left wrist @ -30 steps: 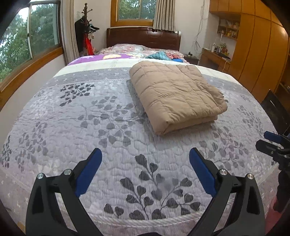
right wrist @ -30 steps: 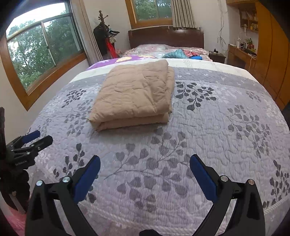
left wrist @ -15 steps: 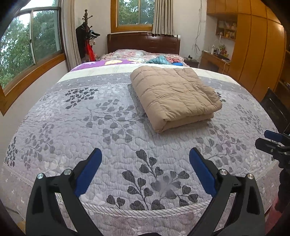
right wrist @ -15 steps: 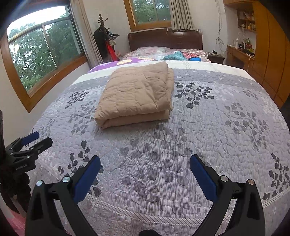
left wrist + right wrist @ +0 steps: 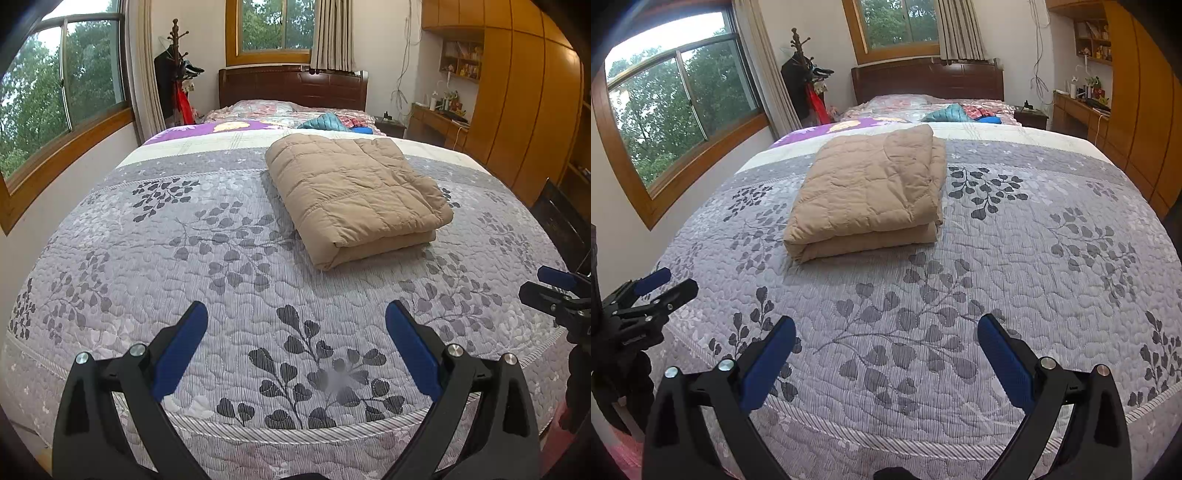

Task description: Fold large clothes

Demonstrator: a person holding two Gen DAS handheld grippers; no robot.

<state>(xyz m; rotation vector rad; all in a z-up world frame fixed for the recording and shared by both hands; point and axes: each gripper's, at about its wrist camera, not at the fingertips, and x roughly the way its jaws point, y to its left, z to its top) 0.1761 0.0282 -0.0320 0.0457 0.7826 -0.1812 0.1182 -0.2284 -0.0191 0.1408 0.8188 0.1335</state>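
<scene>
1. On the bed (image 5: 155, 258), a grey-lilac quilted bedspread with dark leaf prints covers the whole surface; I see its striped border along the near edge.
2. I find the tan quilted coat (image 5: 354, 192) folded into a thick rectangle, lying flat on the middle of the bedspread, well apart from both tools.
3. I hold the left tool (image 5: 295, 332) above the near edge of the bed, its blue-padded fingers spread wide with nothing between them.
4. I hold the right tool (image 5: 886, 343) the same way, wide and holding nothing; it appears at the right edge of the left view (image 5: 554, 291).
5. Beyond the coat lie a cream and purple cover, patterned bedding and a teal garment (image 5: 947, 112) near the dark wooden headboard (image 5: 927, 79).
6. Wood-framed windows (image 5: 679, 107) show trees; a coat stand (image 5: 177, 81) occupies the corner, and an orange wooden wardrobe (image 5: 524, 103) lines the right wall.
</scene>
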